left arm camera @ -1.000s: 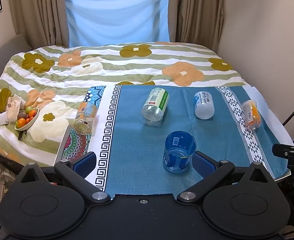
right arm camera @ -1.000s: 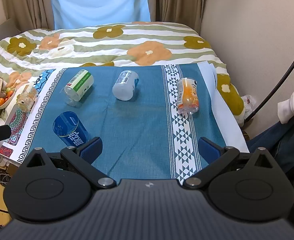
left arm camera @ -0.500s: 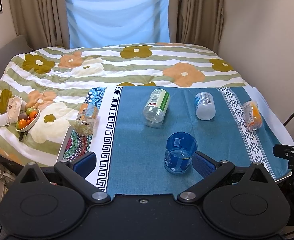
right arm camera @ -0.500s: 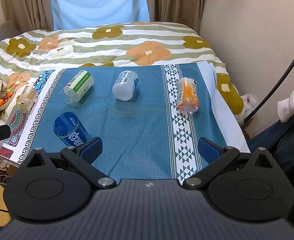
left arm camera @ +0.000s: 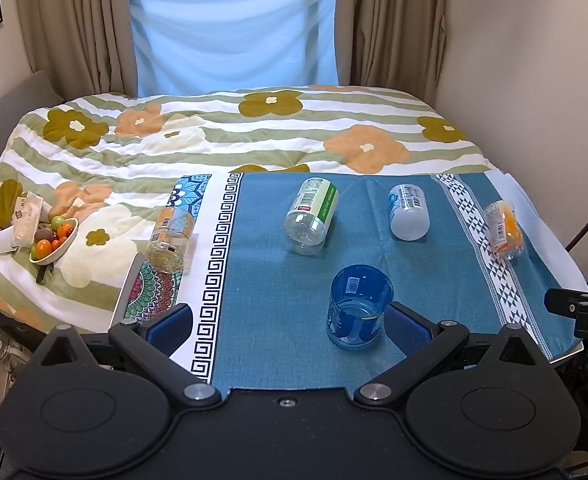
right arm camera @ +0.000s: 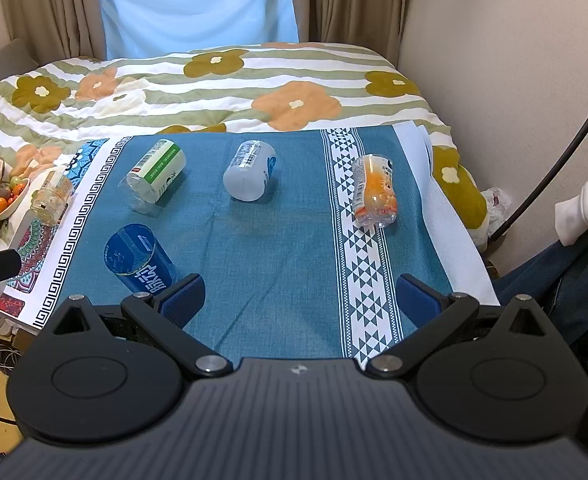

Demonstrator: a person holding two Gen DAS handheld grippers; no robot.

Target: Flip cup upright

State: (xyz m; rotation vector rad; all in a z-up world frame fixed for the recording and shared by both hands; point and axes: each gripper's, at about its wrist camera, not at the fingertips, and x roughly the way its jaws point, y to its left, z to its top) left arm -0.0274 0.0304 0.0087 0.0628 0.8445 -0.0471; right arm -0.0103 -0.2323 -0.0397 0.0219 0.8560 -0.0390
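Note:
Several plastic cups lie on their sides on a teal cloth (left arm camera: 277, 312). A blue cup (left arm camera: 358, 306) lies nearest, also in the right wrist view (right arm camera: 139, 258). Behind are a green-labelled clear cup (left arm camera: 312, 216) (right arm camera: 155, 176), a white cup (left arm camera: 408, 216) (right arm camera: 249, 176), an orange-printed cup (left arm camera: 505, 230) (right arm camera: 374, 190) and a clear cup (left arm camera: 170, 238) (right arm camera: 51, 198) at the left. My left gripper (left arm camera: 289, 326) is open and empty, its right finger beside the blue cup. My right gripper (right arm camera: 300, 296) is open and empty, its left finger near the blue cup.
The teal cloth covers a board at the foot of a floral bed (left arm camera: 253, 132). A bowl of fruit (left arm camera: 53, 238) and a packet (left arm camera: 25, 220) sit on the quilt at the left. A wall (right arm camera: 514, 60) stands to the right. Curtains and a window are at the back.
Both views have shifted only slightly; the left gripper has drawn back a touch. The cups have not moved and both grippers remain open.

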